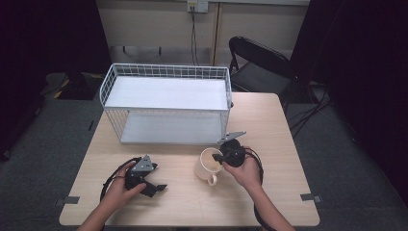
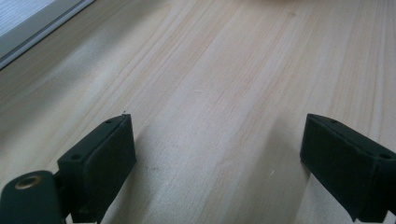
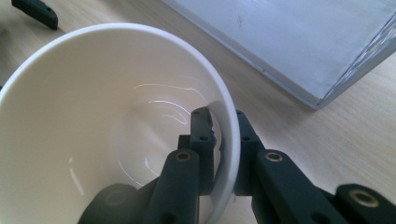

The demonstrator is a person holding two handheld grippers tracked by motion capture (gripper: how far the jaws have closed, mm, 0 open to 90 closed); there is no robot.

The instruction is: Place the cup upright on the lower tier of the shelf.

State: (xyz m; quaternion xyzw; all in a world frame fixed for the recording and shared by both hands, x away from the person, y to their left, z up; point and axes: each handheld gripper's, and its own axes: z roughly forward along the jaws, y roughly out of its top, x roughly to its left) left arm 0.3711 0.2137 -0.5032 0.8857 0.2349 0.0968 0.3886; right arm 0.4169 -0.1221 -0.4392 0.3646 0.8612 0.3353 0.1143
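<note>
Right gripper view: my right claw (image 3: pixel 219 135) pinches the cup (image 3: pixel 93 116) wall; my left claw (image 2: pixel 217 161) gapes wide, empty, over the worktop (image 2: pixel 224 70).

A cream ceramic mug (image 1: pixel 208 164) stands on the pale wooden table (image 1: pixel 269 125), directly left of the right gripper (image 1: pixel 222 157), whose jaws pinch its near wall, one inside, one outside. Beyond that gripper sits the white wire two-tier shelf rack (image 1: pixel 166 103). The left gripper (image 1: pixel 153 185) rests on the table well left of the mug, jaws spread over bare wood. A black folding chair (image 1: pixel 260 65) stands behind the table.
</note>
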